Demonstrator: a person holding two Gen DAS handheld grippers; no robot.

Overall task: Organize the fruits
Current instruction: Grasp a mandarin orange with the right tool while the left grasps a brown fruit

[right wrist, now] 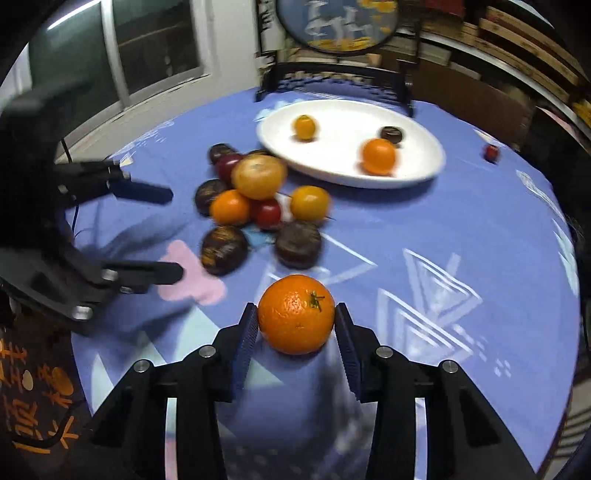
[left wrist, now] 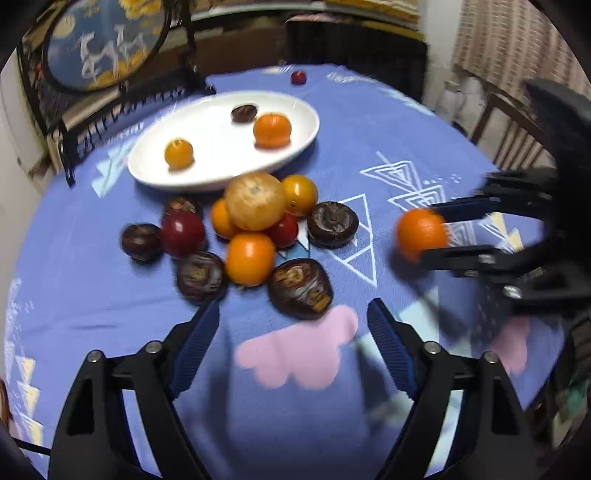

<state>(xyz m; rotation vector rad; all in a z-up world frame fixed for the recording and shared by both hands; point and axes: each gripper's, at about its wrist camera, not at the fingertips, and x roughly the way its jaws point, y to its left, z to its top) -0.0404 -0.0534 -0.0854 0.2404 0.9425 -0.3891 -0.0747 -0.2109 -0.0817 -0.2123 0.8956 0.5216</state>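
Note:
A white oval plate at the back of the blue table holds two orange fruits and a dark one. A pile of orange, red and dark brown fruits lies in front of it. My right gripper is shut on an orange, to the right of the pile. My left gripper is open and empty, just in front of the pile near a dark fruit.
A small red fruit lies alone at the table's far edge. A round painted screen on a black stand stands behind the plate. A chair is at the right.

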